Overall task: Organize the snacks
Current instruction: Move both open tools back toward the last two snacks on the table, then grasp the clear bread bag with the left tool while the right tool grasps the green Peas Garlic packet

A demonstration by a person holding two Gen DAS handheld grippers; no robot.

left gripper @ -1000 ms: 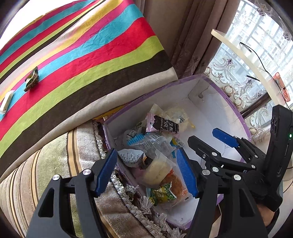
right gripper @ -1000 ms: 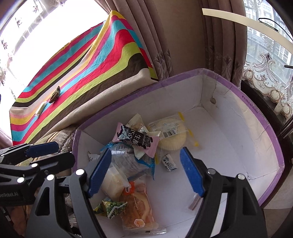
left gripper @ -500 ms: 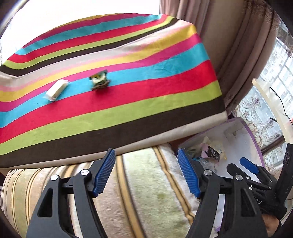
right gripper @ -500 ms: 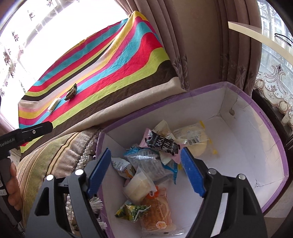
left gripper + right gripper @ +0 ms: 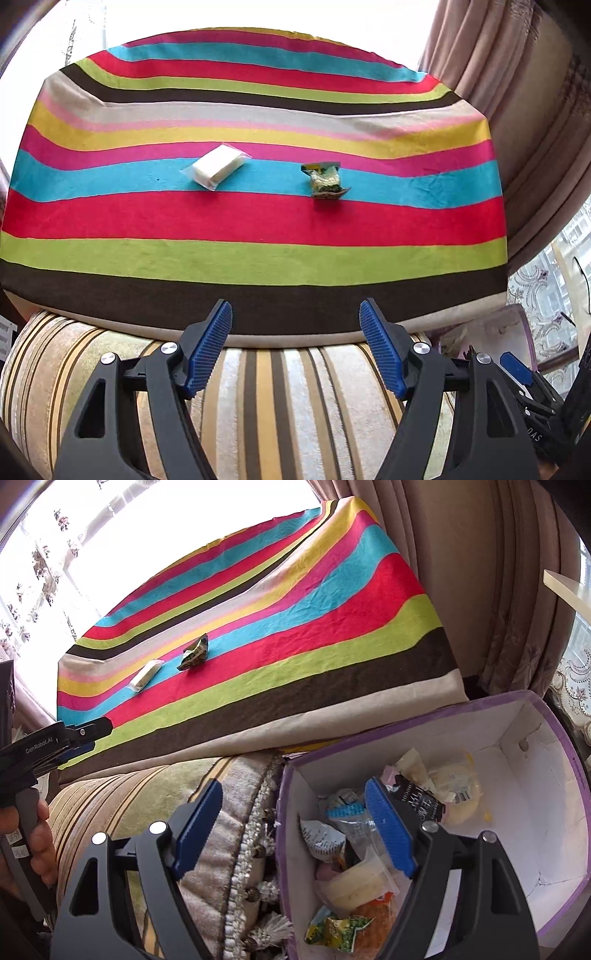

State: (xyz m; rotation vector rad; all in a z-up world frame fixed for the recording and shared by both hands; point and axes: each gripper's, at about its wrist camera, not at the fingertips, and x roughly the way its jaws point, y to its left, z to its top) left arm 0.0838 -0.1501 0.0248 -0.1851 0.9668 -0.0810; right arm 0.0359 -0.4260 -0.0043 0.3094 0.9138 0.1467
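Two snacks lie on the striped tablecloth (image 5: 258,258): a white packet (image 5: 218,170) (image 5: 146,675) and a green-yellow packet (image 5: 325,181) (image 5: 195,651). My left gripper (image 5: 295,325) is open and empty, hanging over the striped sofa edge short of the table. My right gripper (image 5: 293,808) is open and empty, straddling the left wall of the purple-rimmed white box (image 5: 554,812), which holds several wrapped snacks (image 5: 354,882). The left gripper (image 5: 77,734) shows at the left of the right wrist view, held by a hand.
A striped sofa cushion with tassel trim (image 5: 236,849) lies between table and box. Brown curtains (image 5: 498,590) hang behind the box. The right gripper's tip (image 5: 517,369) shows at the lower right of the left wrist view.
My left gripper swung away from the box toward the striped table, and the two packets now lie ahead of it. My right gripper drew back and left, from inside the box to over its left wall.
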